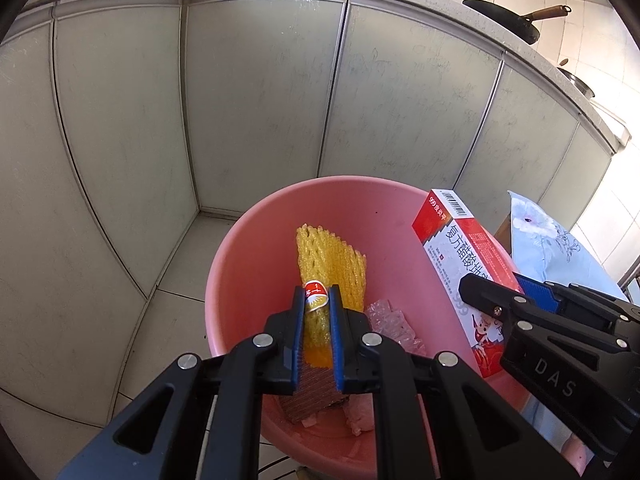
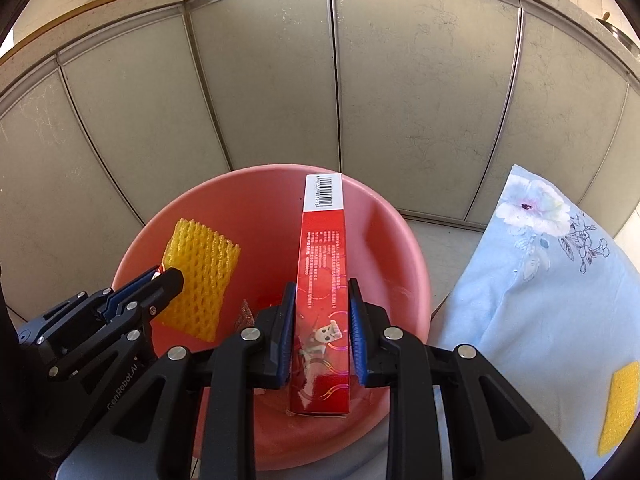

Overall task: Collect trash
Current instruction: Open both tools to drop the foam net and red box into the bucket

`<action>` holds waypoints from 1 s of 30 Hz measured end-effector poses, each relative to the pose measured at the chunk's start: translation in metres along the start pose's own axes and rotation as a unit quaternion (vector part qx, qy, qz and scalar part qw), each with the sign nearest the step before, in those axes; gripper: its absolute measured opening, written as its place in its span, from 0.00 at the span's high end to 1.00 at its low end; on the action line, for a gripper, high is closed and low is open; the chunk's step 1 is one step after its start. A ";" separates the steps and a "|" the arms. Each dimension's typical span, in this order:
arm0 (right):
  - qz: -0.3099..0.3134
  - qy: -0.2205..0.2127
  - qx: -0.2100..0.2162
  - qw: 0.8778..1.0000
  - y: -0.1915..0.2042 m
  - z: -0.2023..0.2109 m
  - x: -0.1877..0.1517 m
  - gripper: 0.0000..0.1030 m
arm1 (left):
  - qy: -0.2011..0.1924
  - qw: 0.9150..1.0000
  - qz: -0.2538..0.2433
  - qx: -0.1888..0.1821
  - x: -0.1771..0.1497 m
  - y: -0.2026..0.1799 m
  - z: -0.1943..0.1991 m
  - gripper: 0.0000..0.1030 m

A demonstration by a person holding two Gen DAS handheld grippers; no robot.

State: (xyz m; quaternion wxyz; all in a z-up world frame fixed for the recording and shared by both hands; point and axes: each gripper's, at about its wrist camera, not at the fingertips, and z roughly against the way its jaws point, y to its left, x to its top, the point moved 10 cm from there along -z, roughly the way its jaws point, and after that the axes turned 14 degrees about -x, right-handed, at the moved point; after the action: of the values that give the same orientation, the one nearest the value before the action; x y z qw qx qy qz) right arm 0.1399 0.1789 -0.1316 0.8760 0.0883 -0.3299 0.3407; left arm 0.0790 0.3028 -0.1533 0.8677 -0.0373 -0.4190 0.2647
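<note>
A pink plastic basin stands on the tiled floor in front of grey cabinet doors. My left gripper is shut on a yellow foam fruit net with a red and white sticker, held over the basin's left half. My right gripper is shut on a red and white medicine box with a barcode at its far end, held over the basin's right side. Inside the basin lie a crumpled clear wrapper and a brown ridged piece.
Grey cabinet doors close off the back, with a counter above bearing dark pans. A light blue floral cloth lies to the right of the basin, and a yellow foam piece rests on it. Pale floor tiles show at the left.
</note>
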 end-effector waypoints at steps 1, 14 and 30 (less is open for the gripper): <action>-0.002 0.002 0.002 1.000 -0.001 -0.001 0.000 0.76 | -0.001 1.000 0.000 0.002 0.000 0.000 -0.001 0.90; -0.022 0.005 0.015 1.000 -0.012 -0.003 0.004 0.68 | -0.005 1.000 -0.002 0.005 -0.002 -0.004 0.001 0.76; -0.047 -0.028 0.014 0.998 -0.044 0.042 0.002 0.65 | -0.022 0.999 -0.026 -0.012 0.000 -0.026 0.033 0.72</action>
State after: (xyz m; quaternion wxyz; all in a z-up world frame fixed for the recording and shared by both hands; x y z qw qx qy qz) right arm 0.1483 0.1307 -0.0954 0.8800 0.1251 -0.3452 0.3012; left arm 0.0654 0.2752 -0.1242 0.8643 -0.0306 -0.4422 0.2377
